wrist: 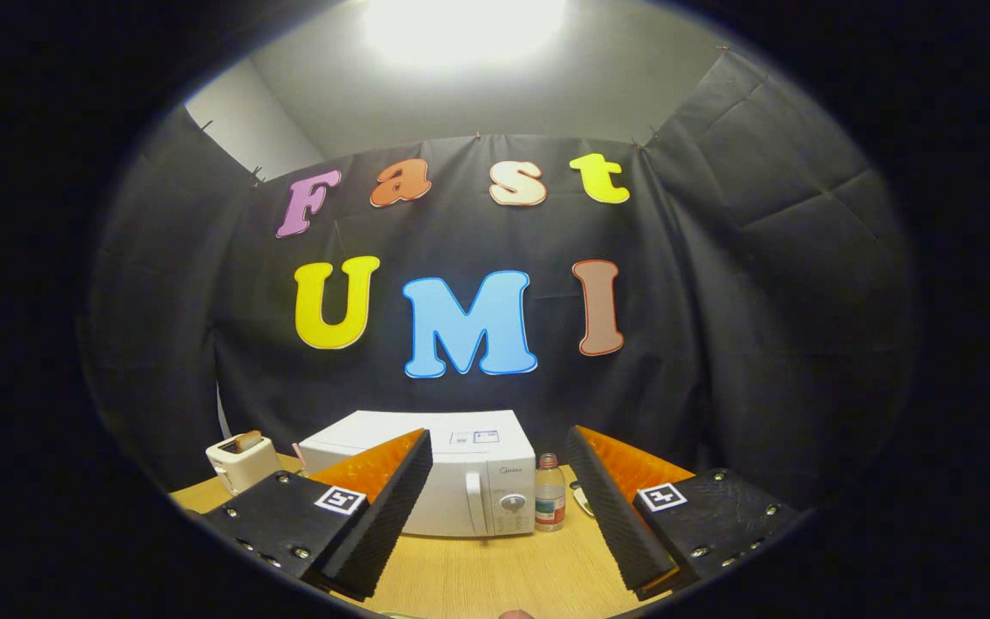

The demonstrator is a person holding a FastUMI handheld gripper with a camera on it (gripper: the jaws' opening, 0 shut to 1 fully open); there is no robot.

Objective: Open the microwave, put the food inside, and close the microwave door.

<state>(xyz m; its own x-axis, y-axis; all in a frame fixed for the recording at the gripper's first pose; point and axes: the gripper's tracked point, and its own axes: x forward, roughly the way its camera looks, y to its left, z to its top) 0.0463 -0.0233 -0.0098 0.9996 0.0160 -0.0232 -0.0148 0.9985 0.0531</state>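
The claw (499, 507) is spread wide with nothing between its fingers (392, 507); it hangs above a pale wooden surface (478, 576), whose bare grain fills the gap between the two fingers; the white microwave (461, 481) stands on that surface just beyond the fingers, at about twelve o'clock from the claw, with its door shut; the left finger covers part of the door, and the handle and a round dial (512, 501) show on the panel at the microwave's right side; a small clear bottle (550, 504) with a label stands just beside the microwave at its three o'clock, in the gap before the right finger; a small pale object (583, 499), too small to make out, lies on the surface beside the bottle, at the edge of the right finger; a cream toaster (241, 462) with a brown slice in its slot sits at the microwave's nine o'clock, beyond the left finger; black cloth hangs behind everything as the booth's wall.
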